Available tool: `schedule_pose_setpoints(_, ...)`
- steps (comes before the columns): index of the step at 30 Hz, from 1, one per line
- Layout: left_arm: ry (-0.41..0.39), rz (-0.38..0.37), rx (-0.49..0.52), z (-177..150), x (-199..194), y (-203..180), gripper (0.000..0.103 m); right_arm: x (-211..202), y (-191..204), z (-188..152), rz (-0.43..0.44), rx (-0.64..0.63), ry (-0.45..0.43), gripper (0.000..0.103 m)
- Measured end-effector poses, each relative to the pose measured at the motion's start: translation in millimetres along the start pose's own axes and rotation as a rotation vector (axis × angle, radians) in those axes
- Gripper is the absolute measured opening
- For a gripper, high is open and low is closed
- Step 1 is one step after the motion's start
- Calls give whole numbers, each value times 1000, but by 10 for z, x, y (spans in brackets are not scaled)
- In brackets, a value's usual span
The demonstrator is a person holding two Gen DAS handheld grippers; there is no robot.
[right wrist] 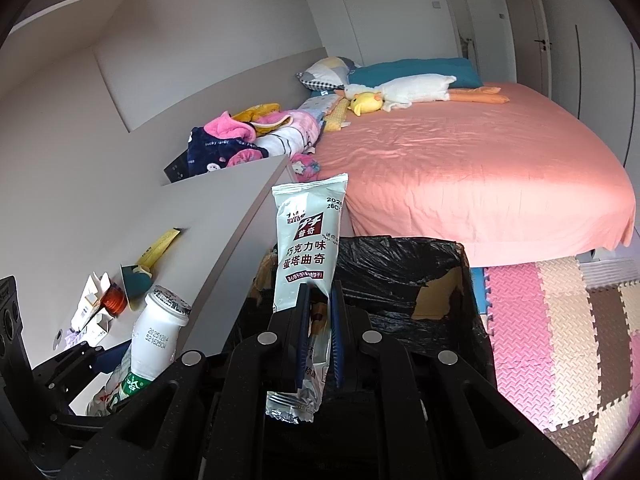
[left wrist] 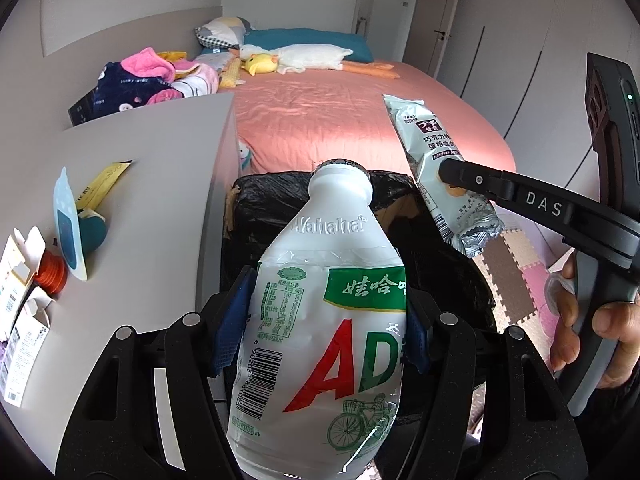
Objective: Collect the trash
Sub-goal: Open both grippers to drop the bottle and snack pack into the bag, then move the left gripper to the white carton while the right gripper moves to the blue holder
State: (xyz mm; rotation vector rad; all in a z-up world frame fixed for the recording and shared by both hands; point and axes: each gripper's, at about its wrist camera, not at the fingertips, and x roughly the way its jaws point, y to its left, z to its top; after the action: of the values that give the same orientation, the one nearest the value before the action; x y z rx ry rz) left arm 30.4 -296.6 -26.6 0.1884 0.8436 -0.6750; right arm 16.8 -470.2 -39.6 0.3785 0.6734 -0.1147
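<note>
Bottle clamped in the left gripper, snack wrapper pinched in the right gripper, both hanging just short of the black-lined bin ahead of them.

A home bedroom: a bed in a pink sheet with pillows and a plush goose, wardrobe doors along the wall, foam play mats on the floor.

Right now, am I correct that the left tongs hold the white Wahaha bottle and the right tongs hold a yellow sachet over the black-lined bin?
Not quite: the right tongs grip a pale cookie wrapper, shown in the right wrist view. The left tongs hold the Wahaha bottle by the black-lined bin.
</note>
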Motion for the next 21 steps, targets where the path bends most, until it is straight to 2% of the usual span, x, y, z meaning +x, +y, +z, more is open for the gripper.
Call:
schedule_pose_setpoints(6, 25, -38, 5, 35, 124, -74, 65, 21, -146, -4, -14, 36, 21, 12)
schedule_pose_setpoints(7, 41, -61, 1, 39, 165, -73, 70, 36, -180, -3, -17, 51, 31, 21)
schedule_pose_setpoints(8, 57, -77, -6, 46, 208, -63, 93, 43, -210, -4, -27, 68, 33, 36)
schedule_pose_setpoints(9, 58, -75, -19, 43, 236, -47, 96, 25, -242, -8, -50, 87, 19, 75)
schedule_pose_setpoints(10, 55, -64, -28, 40, 259, -26, 97, -10, -267, -19, -71, 98, -9, 89)
schedule_pose_setpoints(12, 64, -34, -40, 35, 297, 20, 97, -20, -286, -17, -81, 102, -12, 89)
schedule_pose_setpoints(16, 70, -23, -64, 3, 294, 120, 97, 16, -318, -20, -85, 108, -5, 89)
schedule_pose_setpoints(21, 56, 16, -47, -56, 200, 173, 97, 59, -261, -50, -70, 92, 2, 89)
